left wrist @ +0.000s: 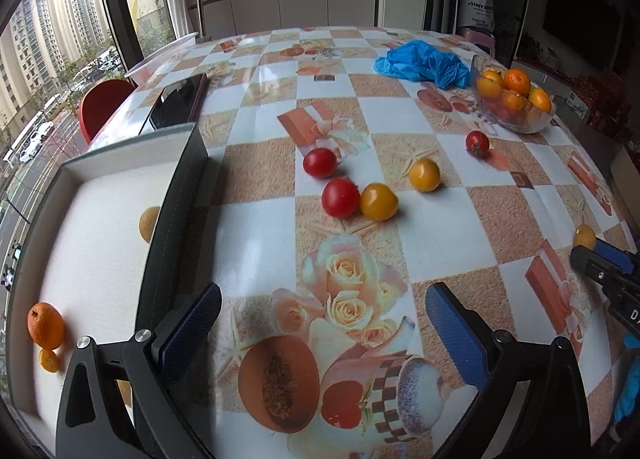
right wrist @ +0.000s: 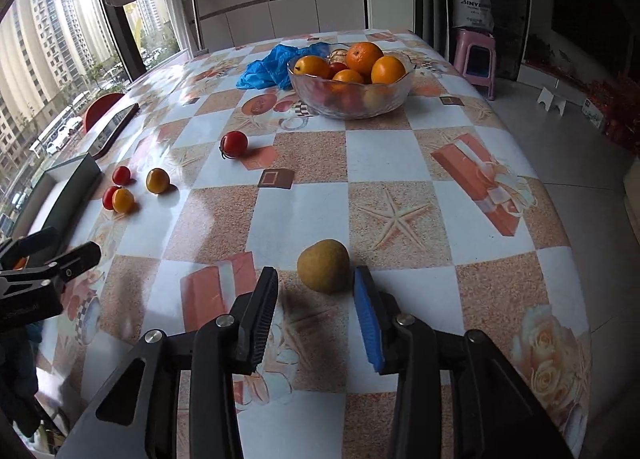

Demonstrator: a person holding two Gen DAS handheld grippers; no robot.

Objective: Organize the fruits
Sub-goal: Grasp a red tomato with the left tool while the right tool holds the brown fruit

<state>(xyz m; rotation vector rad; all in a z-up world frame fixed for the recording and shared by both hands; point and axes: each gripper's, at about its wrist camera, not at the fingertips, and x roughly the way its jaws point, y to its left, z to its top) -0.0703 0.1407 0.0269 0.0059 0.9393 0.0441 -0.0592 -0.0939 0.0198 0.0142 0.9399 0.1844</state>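
— On the table, where is the right gripper (right wrist: pixel 316 283)?
— Its fingers are spread around the brownish fruit (right wrist: pixel 323 265), not pinching it.
— And the left gripper (left wrist: pixel 322 301)?
— Spread wide, holding nothing, beside the white tray (left wrist: pixel 100 195).

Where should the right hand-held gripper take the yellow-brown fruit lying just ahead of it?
Probably across the fruit's widest middle, coming straight forward and low. It sits alone on the tablecloth, and the open right hand-held gripper already flanks its near side.

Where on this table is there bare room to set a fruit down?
Free: the cloth between the glass bowl and the yellow-green fruit, and most of the white tray. Crowded: the tomato cluster beside the tray's dark wall.
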